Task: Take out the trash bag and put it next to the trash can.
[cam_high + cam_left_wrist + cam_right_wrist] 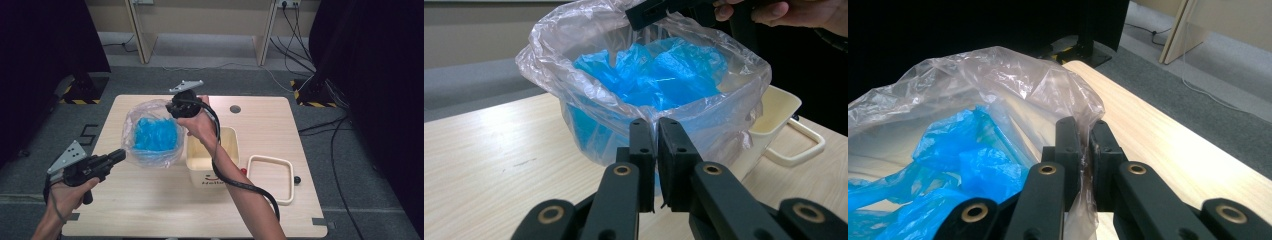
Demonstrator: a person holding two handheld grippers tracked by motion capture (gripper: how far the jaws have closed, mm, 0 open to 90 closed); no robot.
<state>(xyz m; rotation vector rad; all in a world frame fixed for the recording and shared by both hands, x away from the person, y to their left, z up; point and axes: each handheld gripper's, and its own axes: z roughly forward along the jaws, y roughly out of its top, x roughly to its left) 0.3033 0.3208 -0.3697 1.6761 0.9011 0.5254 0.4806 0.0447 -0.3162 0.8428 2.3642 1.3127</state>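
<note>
Your right gripper [1085,150] is clamped on the rim of the bag [152,132], mouth upward, while your left gripper [656,150] is closed, empty.

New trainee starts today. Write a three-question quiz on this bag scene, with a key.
1. True or false: the right gripper is shut on the rim of the clear plastic bag.
2. What lies inside that bag? A) red balls B) crumpled blue plastic C) nothing
3. Name the thing on the table right beside the bag, under the person's right forearm.

Key:
1. True; film is pinched between its jaws.
2. B.
3. The cream bin. The left gripper is shut, with nothing between its jaws, just short of the bag.
</note>
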